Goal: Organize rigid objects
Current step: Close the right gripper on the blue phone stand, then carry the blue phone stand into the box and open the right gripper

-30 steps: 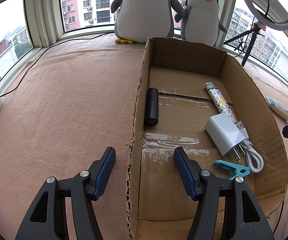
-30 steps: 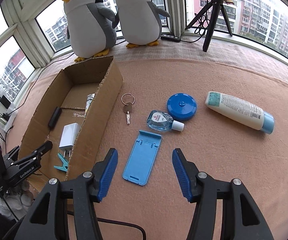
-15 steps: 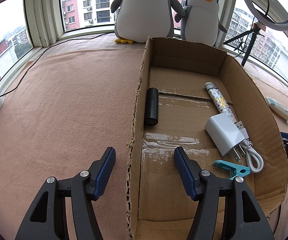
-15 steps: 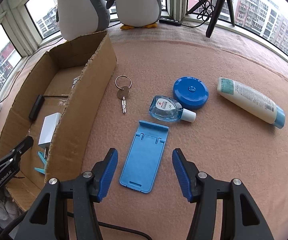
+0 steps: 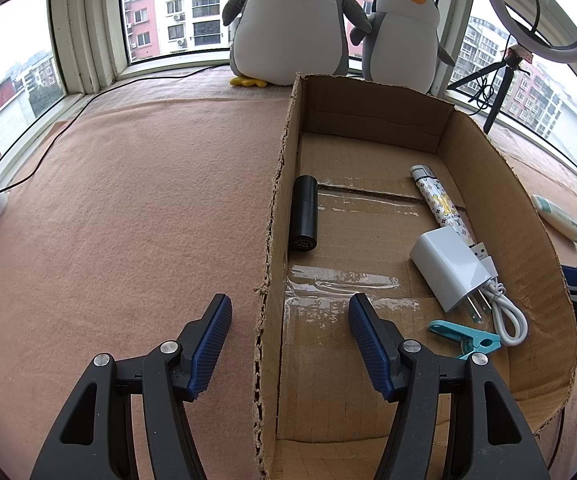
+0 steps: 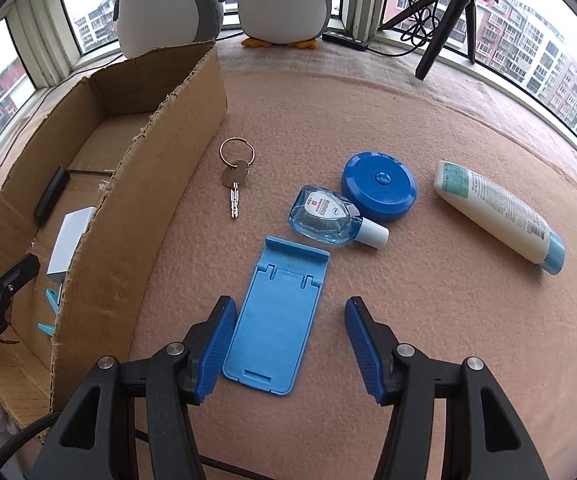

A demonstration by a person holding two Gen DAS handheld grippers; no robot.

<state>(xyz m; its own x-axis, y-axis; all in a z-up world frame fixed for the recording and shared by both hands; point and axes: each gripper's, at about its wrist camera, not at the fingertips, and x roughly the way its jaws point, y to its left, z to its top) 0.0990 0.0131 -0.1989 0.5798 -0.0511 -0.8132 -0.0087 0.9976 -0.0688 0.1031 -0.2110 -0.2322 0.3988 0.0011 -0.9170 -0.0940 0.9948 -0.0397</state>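
Between my right fingers: my right gripper (image 6: pixel 286 344) is wide open and holds nothing. The blue phone stand (image 6: pixel 276 316) lies flat on the pink cloth, its near end between my two fingers, close to the left one.
What changed: a second ago the stand was further ahead of my fingers. Now I have come down lower and closer, so it sits in my gap.
What that means: I think I am about to squeeze the stand and carry it to the cardboard box (image 6: pixel 176 128) on my left.
Past my right fingertips: a key on a ring (image 6: pixel 235 176), a small clear blue bottle (image 6: pixel 328 220), a round blue case (image 6: pixel 379 185), a white lotion tube (image 6: pixel 496 210).
My left gripper (image 5: pixel 288 338): open too, holding nothing. It has not moved. One finger is outside the box wall, one inside.
Already in the box: a black tube (image 5: pixel 304 213), a white charger (image 5: pixel 450 268), a teal clip (image 5: pixel 466 338).
Writing I can read: "DAS" on the gripper at the right edge of the left view, and "nRobot.AI" at the left edge of the right view. The bottle labels are too small to read.
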